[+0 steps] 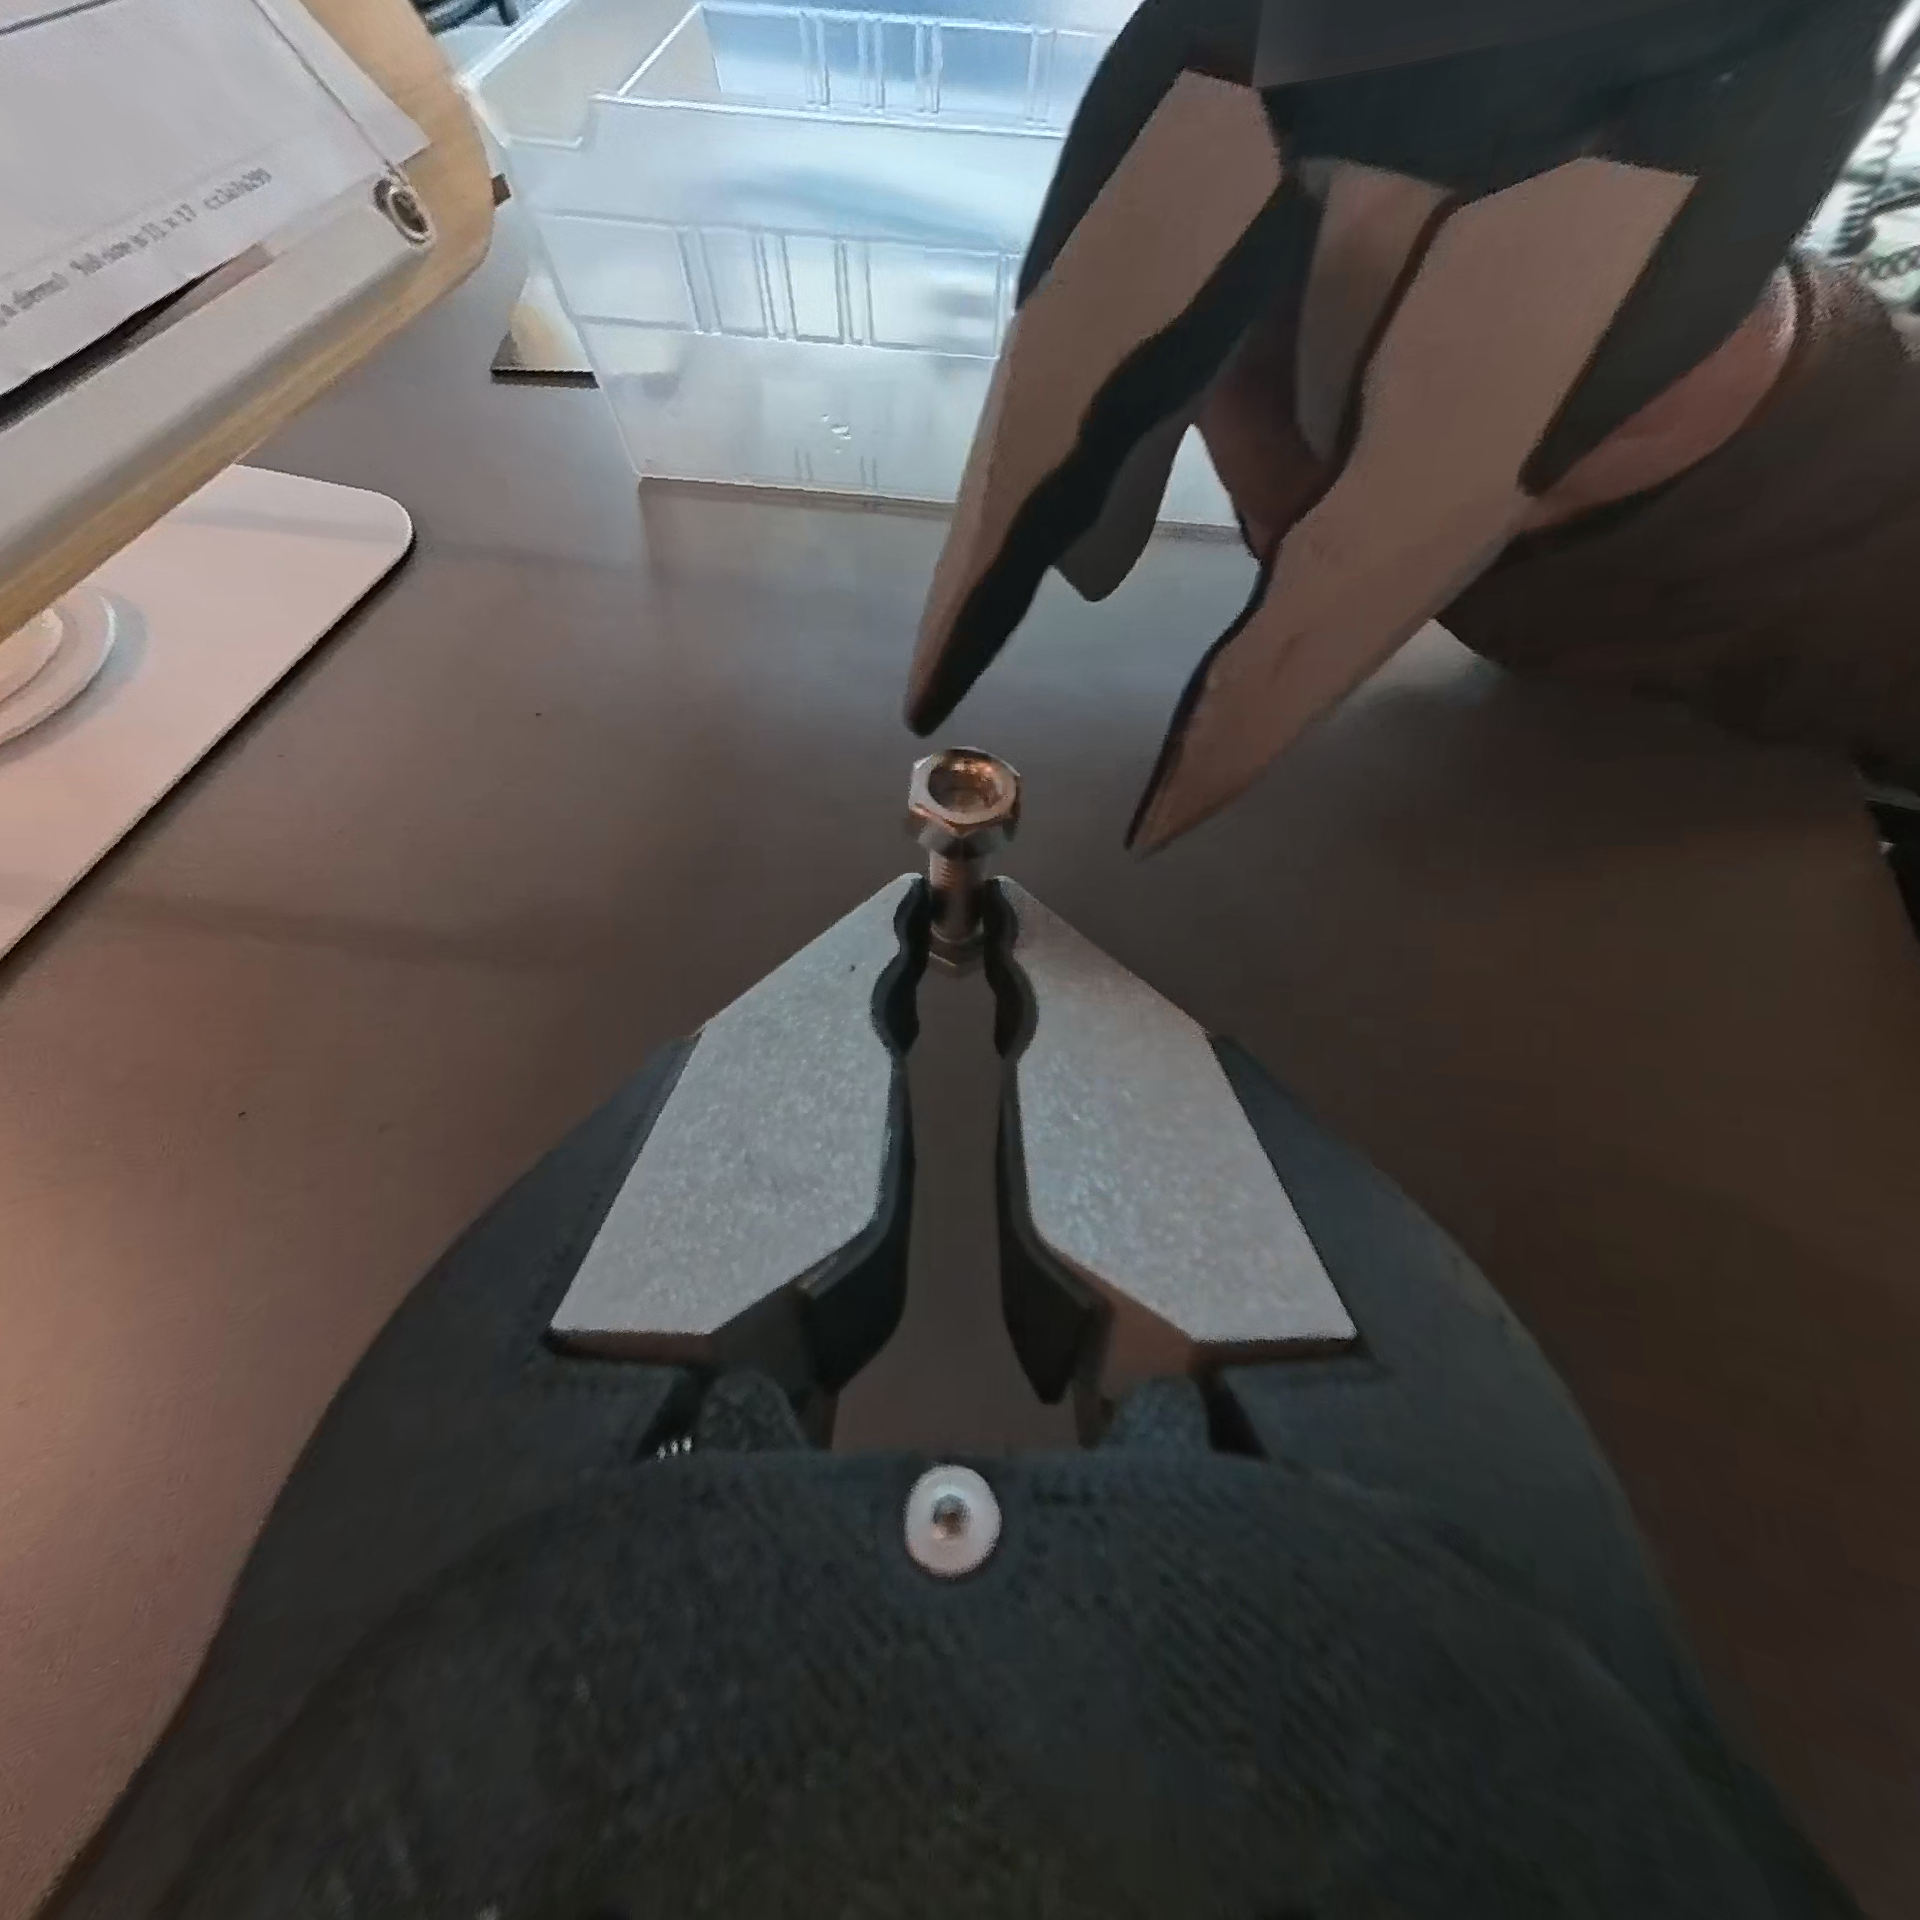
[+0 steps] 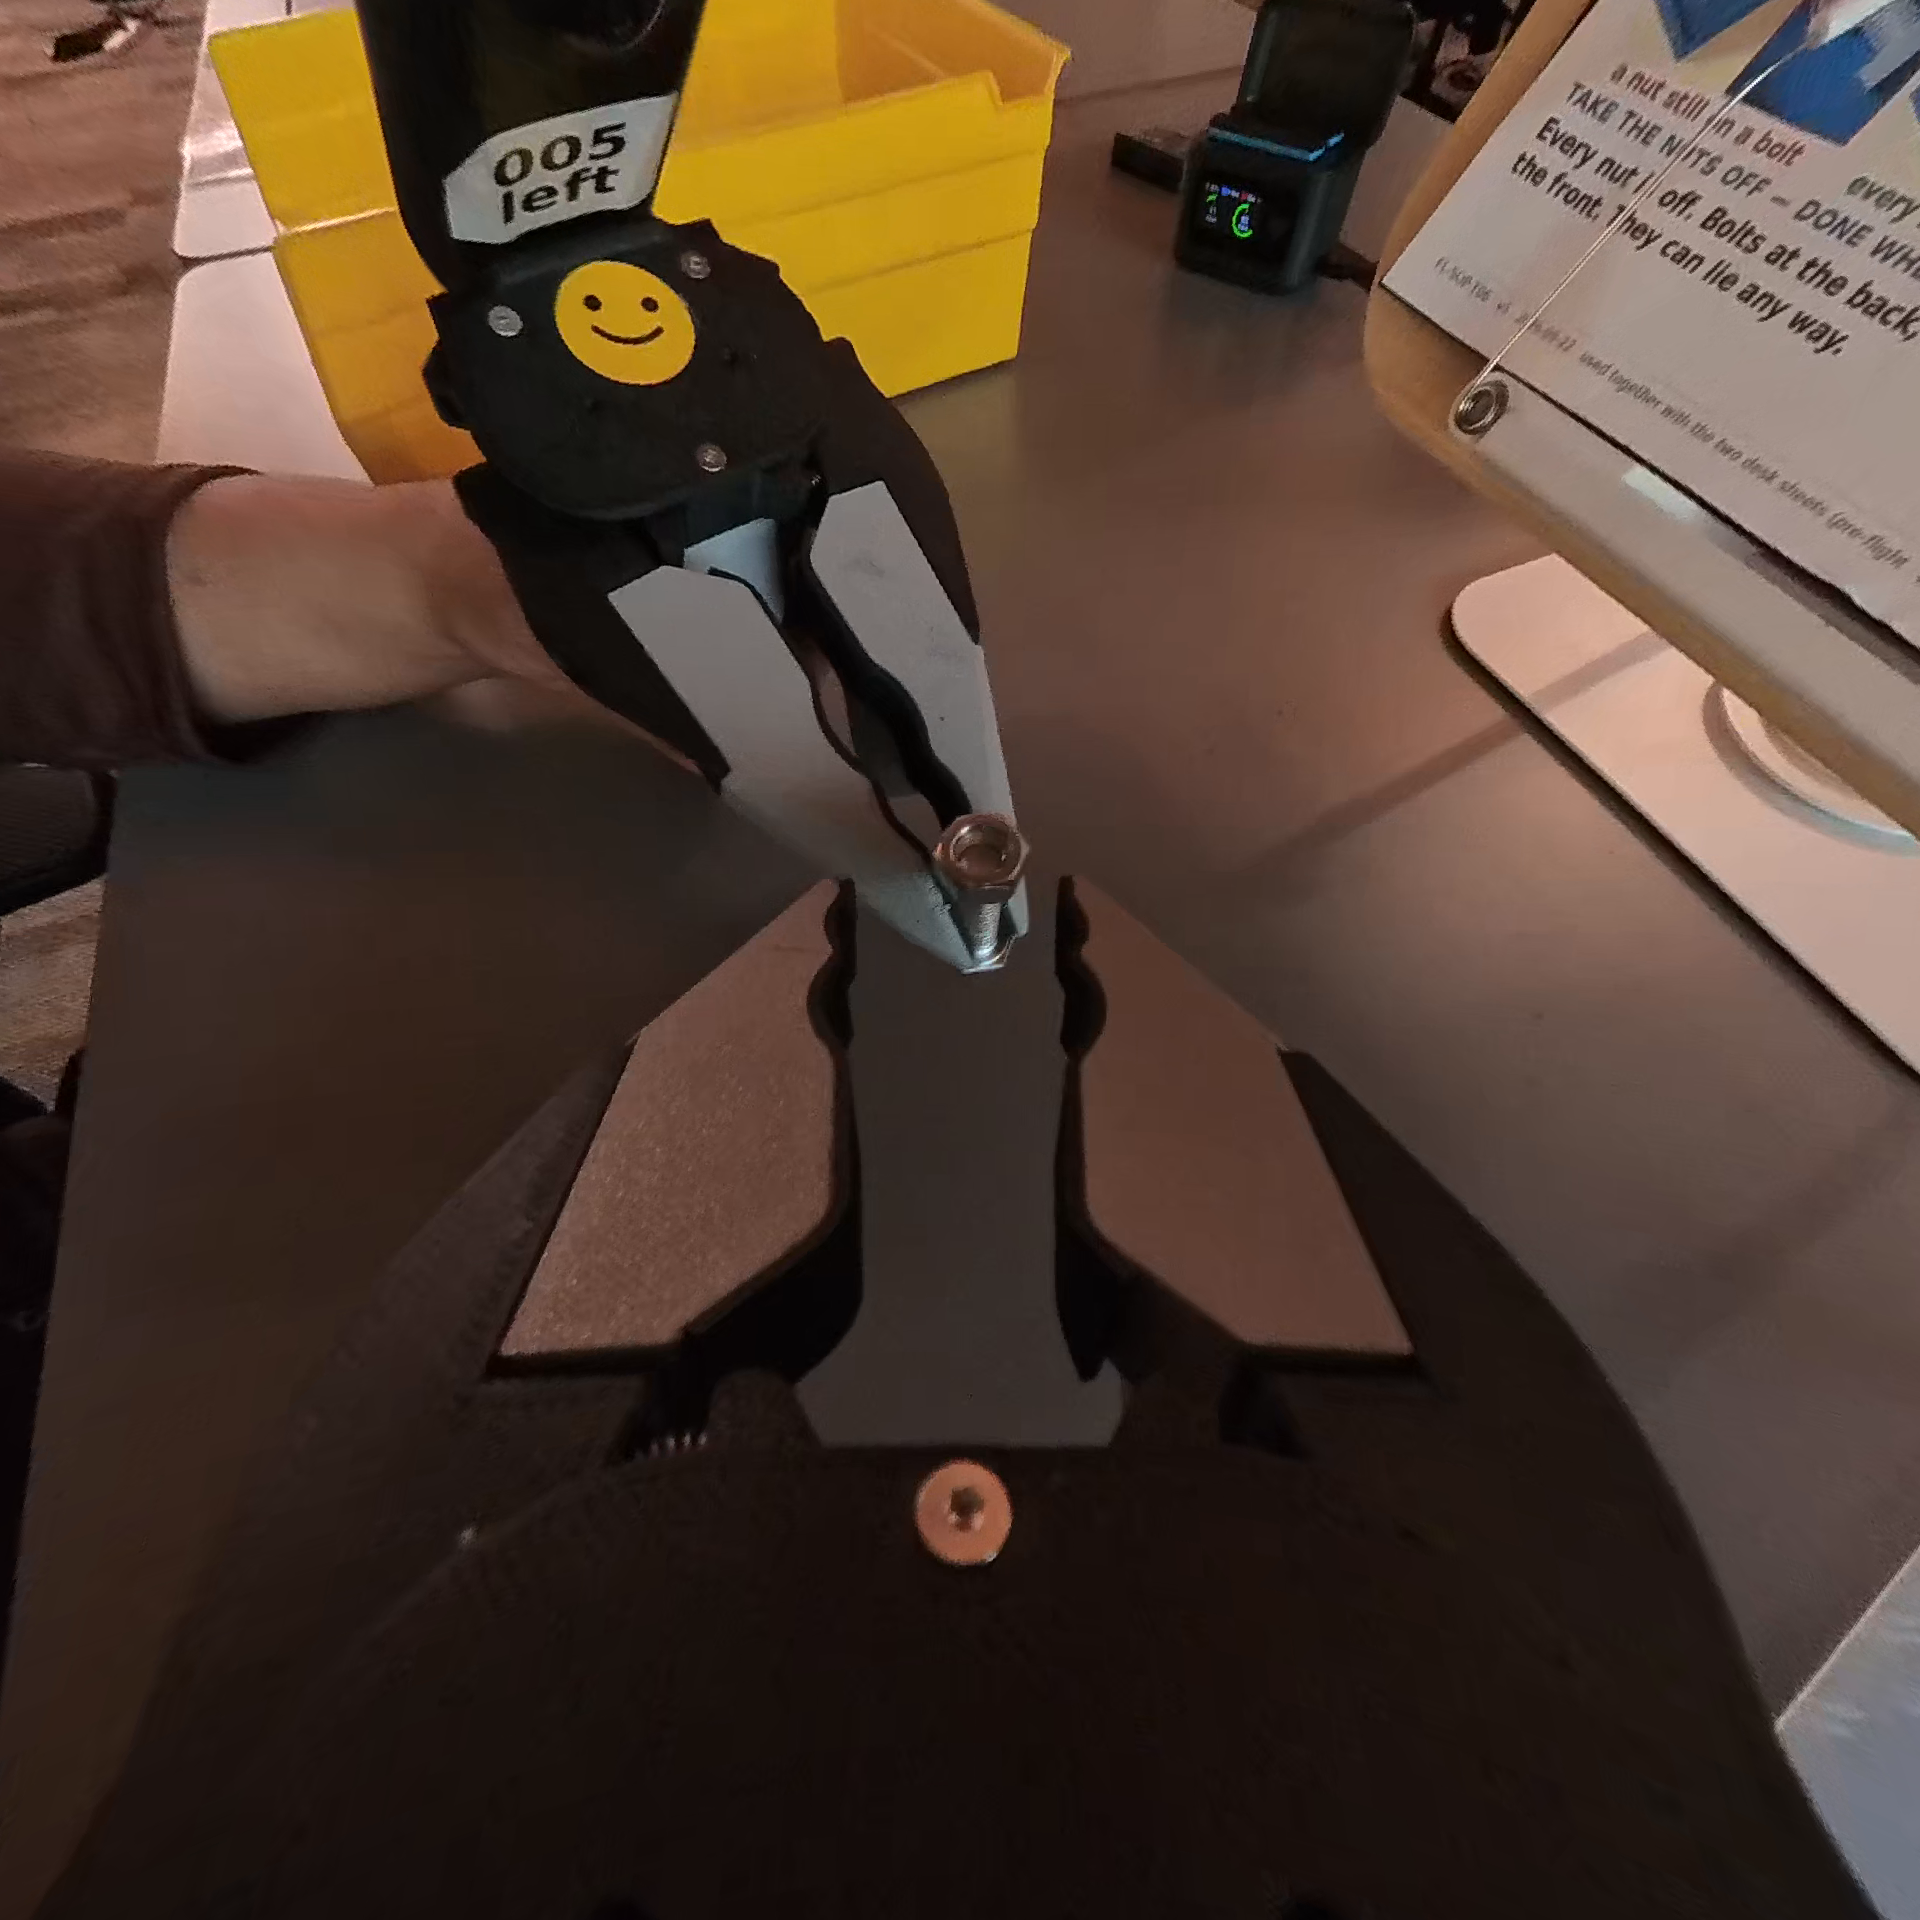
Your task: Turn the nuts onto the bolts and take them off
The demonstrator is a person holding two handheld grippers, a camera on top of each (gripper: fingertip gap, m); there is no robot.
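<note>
While the left gripper (image 1: 956, 914) is clenched on the bolt (image 1: 954, 896), holding it upright above the dark tabletop (image 1: 520, 831), the nut (image 1: 966, 802) sits on the bolt's upper end. Just beside the nut, the right gripper (image 1: 1039, 774) hangs released, its fingertips (image 1: 935, 707) apart and holding nothing.

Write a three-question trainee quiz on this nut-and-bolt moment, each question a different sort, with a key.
1. True or false: the left gripper is shut on the bolt.
2. Multiple choice: the nut sits (A) on the table, (B) at the bolt's far end, (C) in the yellow bin.
3. Fill in: the right gripper is ____, holding nothing.

Key: 1 true; 2 B; 3 open.
</note>
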